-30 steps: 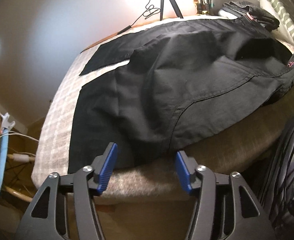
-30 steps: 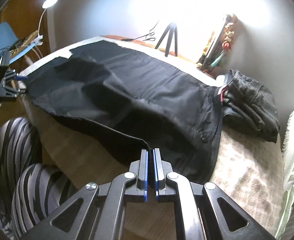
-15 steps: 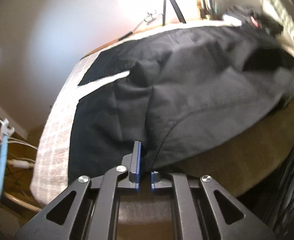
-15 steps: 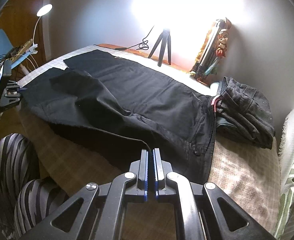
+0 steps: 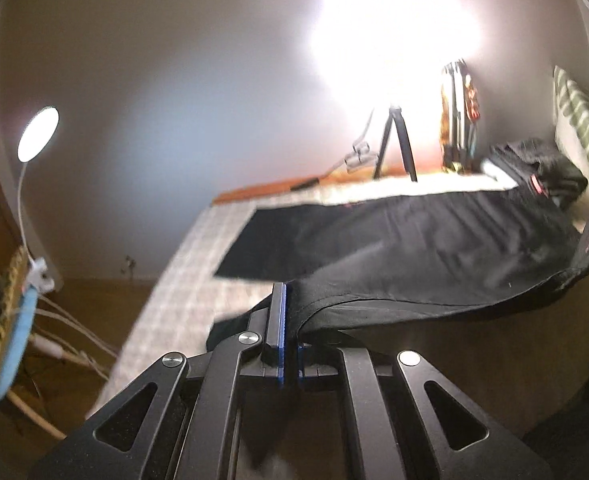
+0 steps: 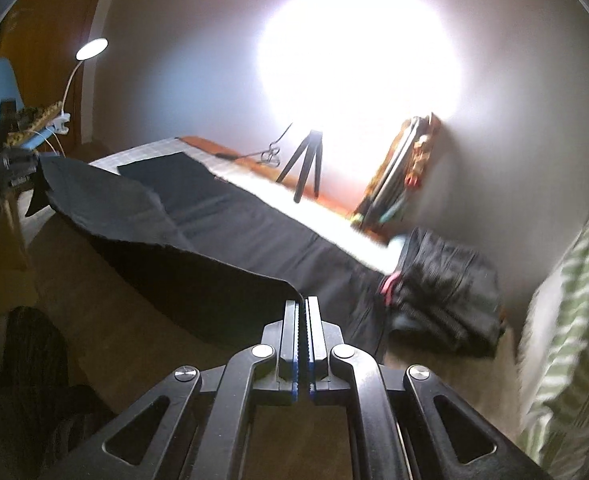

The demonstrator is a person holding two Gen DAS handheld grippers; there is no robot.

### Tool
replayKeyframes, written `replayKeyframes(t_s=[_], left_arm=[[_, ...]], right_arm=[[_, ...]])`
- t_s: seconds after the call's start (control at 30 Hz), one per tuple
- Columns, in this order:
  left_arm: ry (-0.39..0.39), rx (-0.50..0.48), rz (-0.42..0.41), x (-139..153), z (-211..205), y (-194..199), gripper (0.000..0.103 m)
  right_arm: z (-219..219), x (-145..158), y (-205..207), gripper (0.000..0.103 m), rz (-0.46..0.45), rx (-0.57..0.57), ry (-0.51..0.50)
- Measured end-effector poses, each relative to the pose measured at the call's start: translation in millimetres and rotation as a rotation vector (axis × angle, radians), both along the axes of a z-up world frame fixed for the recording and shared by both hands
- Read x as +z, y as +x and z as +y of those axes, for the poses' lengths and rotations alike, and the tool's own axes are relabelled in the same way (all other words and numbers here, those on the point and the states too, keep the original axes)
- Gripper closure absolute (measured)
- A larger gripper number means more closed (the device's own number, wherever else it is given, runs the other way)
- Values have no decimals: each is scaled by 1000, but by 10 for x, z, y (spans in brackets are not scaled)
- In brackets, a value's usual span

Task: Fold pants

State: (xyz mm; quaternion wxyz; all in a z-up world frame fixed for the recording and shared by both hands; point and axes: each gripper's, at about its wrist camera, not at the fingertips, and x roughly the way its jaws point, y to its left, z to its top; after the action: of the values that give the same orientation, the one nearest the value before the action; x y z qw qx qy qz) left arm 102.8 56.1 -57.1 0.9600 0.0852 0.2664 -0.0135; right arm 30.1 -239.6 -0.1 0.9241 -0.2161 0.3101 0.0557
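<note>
Black pants (image 5: 434, 236) lie along the bed (image 5: 182, 280), near edge lifted. Left gripper (image 5: 288, 320) is clamped on the leg edge; right gripper (image 6: 302, 320) pinches the waist end. Folded dark clothes (image 6: 446, 284) sit far right.

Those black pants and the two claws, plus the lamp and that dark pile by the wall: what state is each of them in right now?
Black pants: spread on the bed, near edge lifted off it at both pinched points.
Left claw: shut on the pants' edge.
Right claw: shut on the pants' edge.
Desk lamp: lit.
Dark clothes pile: folded, resting at the far end of the bed.
</note>
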Motion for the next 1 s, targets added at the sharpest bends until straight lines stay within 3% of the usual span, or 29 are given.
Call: replayKeyframes(t_s=[0.23, 0.43, 0.63, 0.77, 0.9, 1.0], left_arm=[[64, -20, 8, 167, -76, 487, 101], [150, -71, 61, 206, -204, 1123, 101], [178, -114, 165, 69, -272, 1894, 101], [258, -136, 225, -196, -406, 2358, 101], [253, -150, 289, -418, -426, 2699, 101], [291, -168, 318, -622, -504, 2907, 100]], right_arm=[[-65, 146, 507, 103, -40, -29, -14], [-199, 38, 1265, 103, -37, -87, -50], [-381, -331, 2071, 103, 30, -143, -40], [-491, -702, 2548, 103, 94, -175, -73], [-594, -973, 2882, 103, 138, -202, -96], [-618, -1148, 3050, 103, 166, -211, -135]])
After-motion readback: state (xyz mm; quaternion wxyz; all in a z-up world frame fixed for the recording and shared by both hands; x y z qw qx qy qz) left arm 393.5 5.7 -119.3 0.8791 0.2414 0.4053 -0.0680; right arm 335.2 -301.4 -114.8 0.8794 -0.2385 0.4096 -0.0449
